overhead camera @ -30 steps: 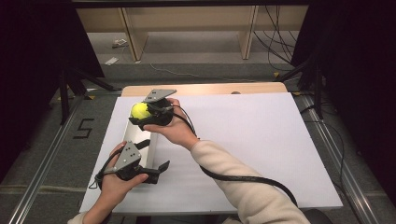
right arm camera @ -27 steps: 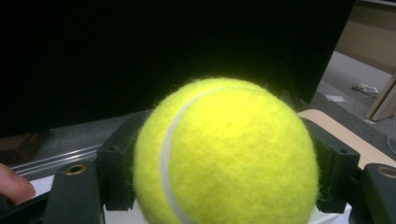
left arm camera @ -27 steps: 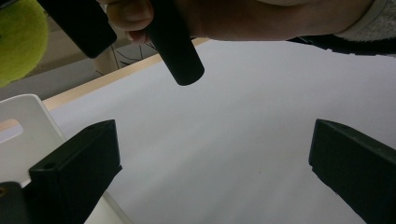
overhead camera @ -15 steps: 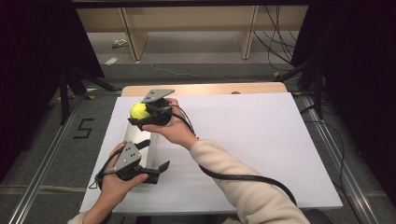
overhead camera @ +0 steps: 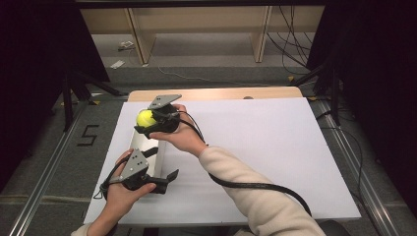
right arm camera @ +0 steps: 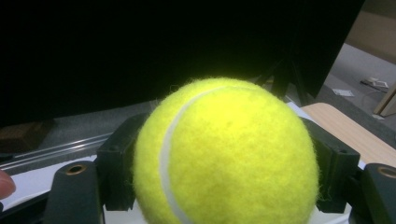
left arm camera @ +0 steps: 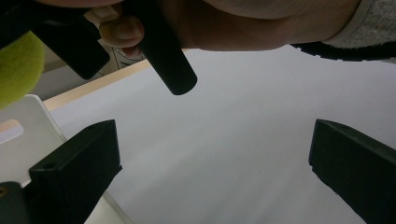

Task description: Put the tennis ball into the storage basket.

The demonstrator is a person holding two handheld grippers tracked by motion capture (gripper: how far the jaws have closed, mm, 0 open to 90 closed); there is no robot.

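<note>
The tennis ball [right arm camera: 224,154] is pinched squarely between the two black jaws of the right gripper [overhead camera: 147,120], one jaw pressed on each flank, the felt bulging well above them and the white seam curving down its left face. In the high view the ball is carried above the far end of a white tray [overhead camera: 142,147], which lies on the white table sheet [overhead camera: 275,147] just below the jaws. The left gripper [overhead camera: 160,169] is held low at the near end of that tray, its jaws spread wide with nothing between them, one of them just beside the tray's edge. The step in hand is judged to be setting the ball down into the tray. It would best be done by lowering the ball until the tray floor is met before the jaws are parted, since a round ball let go from a height is likely to bounce or roll off. The tray could be steadied by the left gripper meanwhile.
</note>
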